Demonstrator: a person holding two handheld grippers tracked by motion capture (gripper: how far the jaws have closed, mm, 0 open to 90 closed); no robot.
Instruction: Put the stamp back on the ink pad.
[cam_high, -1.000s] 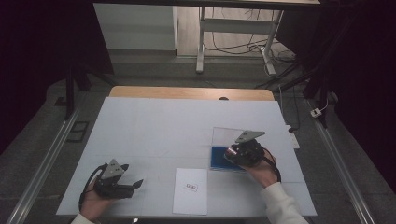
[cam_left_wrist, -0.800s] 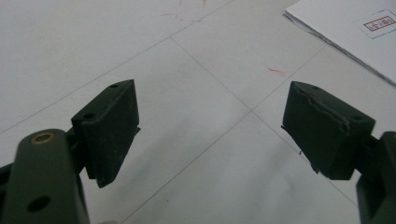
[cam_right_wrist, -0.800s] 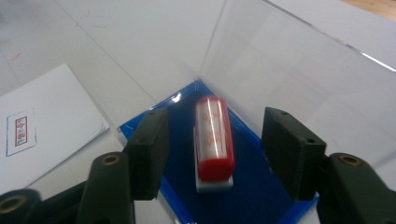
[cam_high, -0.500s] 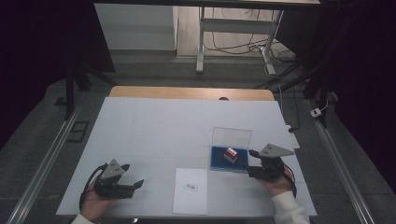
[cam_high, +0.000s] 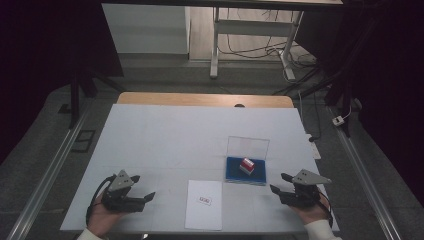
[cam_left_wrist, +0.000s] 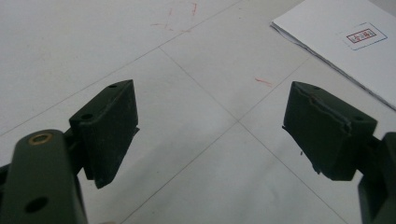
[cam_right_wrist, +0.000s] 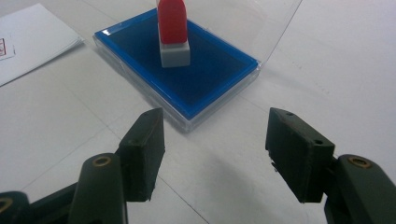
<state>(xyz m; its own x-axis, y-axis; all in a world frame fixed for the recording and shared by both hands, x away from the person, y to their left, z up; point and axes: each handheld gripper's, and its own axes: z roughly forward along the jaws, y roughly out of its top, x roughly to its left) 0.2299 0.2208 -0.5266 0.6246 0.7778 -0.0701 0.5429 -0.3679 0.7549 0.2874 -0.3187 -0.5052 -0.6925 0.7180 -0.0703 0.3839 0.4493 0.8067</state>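
Near edge, high view: left tool (cam_high: 142, 199) rests low on the white surface (cam_high: 165, 135) at near left, jaws spread wide, nothing between them. Right tool (cam_high: 280, 186) sits at near right, just off the near right corner of the blue ink pad (cam_high: 235, 172). Its jaws have just been opening — they stand well apart and empty.

Left gripper view adds faint red marks on the surface and the paper sheet (cam_left_wrist: 345, 51) lying far right of the jaws, its small red stamp print (cam_left_wrist: 363, 35) inside a blue box.

Right gripper view shows the stamp (cam_right_wrist: 173, 32) — red handle, grey base — standing upright on the blue pad, beyond the jaws and clear of them.

Farther, high view: the case's clear lid (cam_high: 248, 147) stands open behind the pad.
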